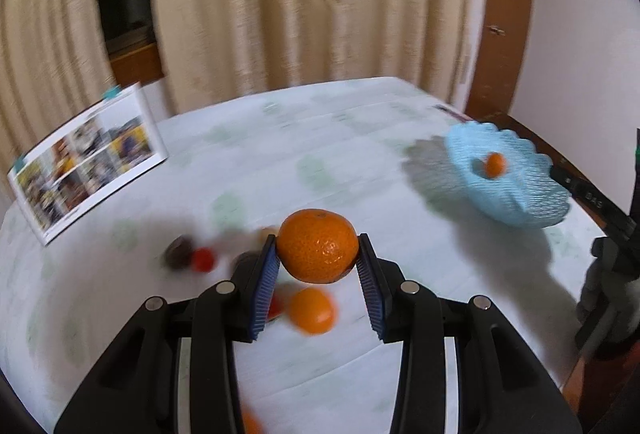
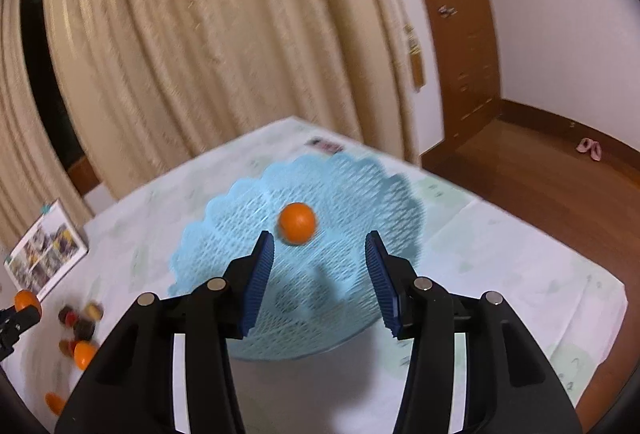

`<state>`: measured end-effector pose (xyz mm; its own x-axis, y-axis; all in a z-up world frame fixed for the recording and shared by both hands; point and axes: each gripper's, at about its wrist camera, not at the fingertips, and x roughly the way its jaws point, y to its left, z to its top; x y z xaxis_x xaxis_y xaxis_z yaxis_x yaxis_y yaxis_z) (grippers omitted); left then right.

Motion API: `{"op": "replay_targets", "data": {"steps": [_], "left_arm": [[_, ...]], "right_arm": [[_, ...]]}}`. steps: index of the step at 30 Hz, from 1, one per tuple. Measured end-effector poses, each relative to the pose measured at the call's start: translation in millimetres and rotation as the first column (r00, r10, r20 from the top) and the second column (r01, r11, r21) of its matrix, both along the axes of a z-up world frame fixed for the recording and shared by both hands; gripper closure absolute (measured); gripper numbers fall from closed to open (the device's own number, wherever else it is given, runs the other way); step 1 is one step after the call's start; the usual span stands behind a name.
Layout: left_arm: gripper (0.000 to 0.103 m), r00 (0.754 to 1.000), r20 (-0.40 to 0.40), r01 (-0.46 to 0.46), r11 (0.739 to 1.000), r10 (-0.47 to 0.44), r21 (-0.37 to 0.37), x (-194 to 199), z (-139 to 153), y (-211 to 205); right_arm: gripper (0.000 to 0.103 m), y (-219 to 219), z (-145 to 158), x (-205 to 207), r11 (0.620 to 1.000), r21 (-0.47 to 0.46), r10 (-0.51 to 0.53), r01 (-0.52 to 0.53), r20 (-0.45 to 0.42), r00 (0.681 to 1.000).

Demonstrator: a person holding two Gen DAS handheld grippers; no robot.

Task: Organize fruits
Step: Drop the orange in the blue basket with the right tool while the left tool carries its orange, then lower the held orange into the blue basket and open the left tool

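Observation:
My left gripper point(image 1: 318, 254) is shut on a mandarin orange point(image 1: 318, 246) and holds it above the table. Below it lie another orange point(image 1: 311, 310), a small red fruit point(image 1: 203, 260) and a dark fruit point(image 1: 178, 253), all blurred. A light blue mesh basket point(image 1: 520, 193) stands at the right with a small orange point(image 1: 495, 165) in it. In the right wrist view my right gripper point(image 2: 319, 238) hangs open over the basket point(image 2: 224, 234), nothing between its pads. The small orange point(image 2: 297, 223) lies just beyond the fingertips. At far left, the held mandarin point(image 2: 27, 300) shows.
An open picture booklet point(image 1: 88, 161) stands at the table's back left. The white patterned tablecloth point(image 1: 360, 137) covers the table, with beige curtains point(image 1: 280, 1) behind. Wooden floor point(image 2: 540, 185) lies past the table's right edge. Loose fruits point(image 2: 80, 318) cluster at left.

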<state>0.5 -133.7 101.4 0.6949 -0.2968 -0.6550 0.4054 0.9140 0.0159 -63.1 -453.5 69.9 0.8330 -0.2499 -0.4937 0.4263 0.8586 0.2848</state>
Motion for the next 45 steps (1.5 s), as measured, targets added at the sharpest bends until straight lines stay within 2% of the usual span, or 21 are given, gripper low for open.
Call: {"op": "replay_targets", "data": {"steps": [1,4,6,9,18,26,27,29,32,34,41,45], "left_arm": [[0.063,1.0,0.007,0.018,1.0,-0.018,0.002,0.4,1.6,-9.6],[0.063,0.996,0.019,0.087,0.996,-0.088,0.01,5.1,2.5,-44.8],[0.063,0.992,0.013,0.128,0.992,-0.128,0.007,8.5,0.2,-65.6],[0.063,0.984,0.001,0.179,0.984,-0.179,-0.001,11.2,-3.5,-93.5],[0.063,0.96,-0.04,0.277,0.96,-0.278,-0.028,27.7,-18.8,-170.3],[0.063,0.947,-0.045,0.316,0.948,-0.317,-0.028,29.2,-23.9,-199.0],[0.059,0.948,-0.04,0.316,0.948,-0.317,-0.03,28.8,-22.9,-199.0],[0.036,0.949,-0.025,0.313,0.949,-0.314,-0.039,27.4,-19.6,-197.0],[0.019,0.956,0.002,0.294,0.955,-0.295,-0.045,26.8,-14.3,-190.2],[0.012,0.96,0.012,0.279,0.959,-0.278,-0.054,27.9,-11.0,-184.2],[0.009,0.971,0.057,0.233,0.971,-0.231,-0.042,22.9,0.0,-160.7],[0.009,0.975,0.076,0.21,0.977,-0.208,-0.027,21.5,3.1,-146.3]], "right_arm": [[0.053,-2.9,-0.1,-3.9,1.0,-0.005,-0.03,0.03,0.017,0.999],[0.043,-7.9,-3.7,-16.5,0.992,-0.022,-0.122,0.124,0.066,0.99],[0.043,-8.8,-8.6,-21.8,0.982,-0.039,-0.179,0.183,0.087,0.98],[0.042,-16.2,-10.5,-30.3,0.976,-0.001,-0.215,0.217,0.112,0.97],[0.042,-32.4,-17.4,-42.7,0.965,0.094,-0.255,0.245,0.113,0.96],[0.042,-35.8,-18.5,-36.4,0.965,0.116,-0.246,0.234,0.101,0.964],[0.042,-35.8,-18.5,-34.9,0.965,0.116,-0.245,0.234,0.1,0.964],[0.042,-36.7,-18.1,-34.0,0.965,0.117,-0.245,0.233,0.098,0.965],[0.041,-36.8,-17.6,-33.4,0.966,0.117,-0.244,0.232,0.098,0.965],[0.033,-37.1,-17.4,-33.1,0.966,0.115,-0.244,0.233,0.098,0.965],[0.025,-30.9,-15.7,-29.8,0.974,0.091,-0.217,0.208,0.099,0.971],[0.024,-24.9,-14.2,-25.2,0.978,0.061,-0.201,0.197,0.072,0.977]]}}
